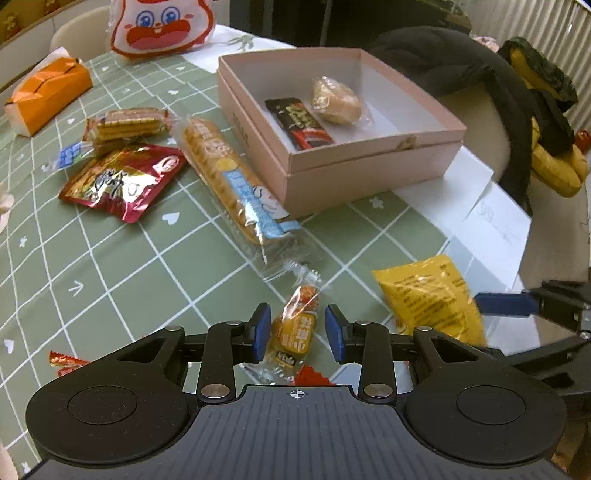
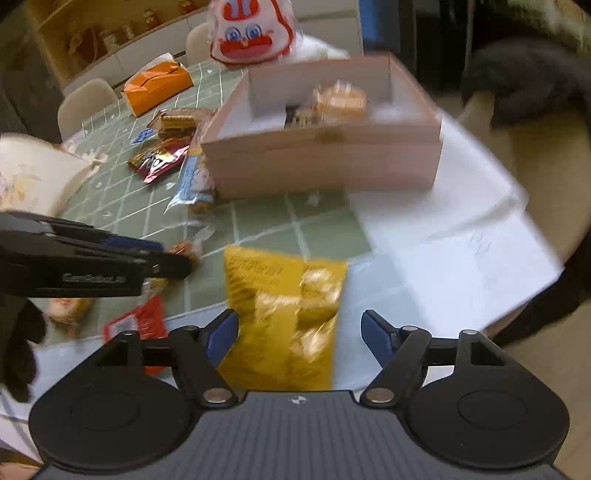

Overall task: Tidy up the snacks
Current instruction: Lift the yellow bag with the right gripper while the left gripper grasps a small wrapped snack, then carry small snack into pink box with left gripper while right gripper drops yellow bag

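Note:
A pink open box point(image 1: 369, 162) point(image 2: 325, 162) sits on the green checked table and holds a dark bar point(image 1: 299, 123) and a wrapped bun point(image 1: 338, 101). My left gripper point(image 1: 298, 334) is open, its pads either side of a small orange wrapped snack point(image 1: 295, 326) lying on the cloth. My right gripper point(image 2: 299, 336) is open around a yellow snack bag point(image 2: 284, 317) point(image 1: 428, 295) on the table; the view is blurred. A long biscuit pack point(image 1: 232, 184), a red packet point(image 1: 122, 181) and a wafer pack point(image 1: 125, 125) lie left of the box.
An orange tissue box point(image 1: 44, 96) and a rabbit-face bag point(image 1: 162, 26) stand at the back. White paper sheets point(image 1: 472, 214) lie right of the box near the table edge. A chair with dark and yellow clothing point(image 1: 517, 103) is at the right. Red wrappers point(image 2: 140, 325) lie near me.

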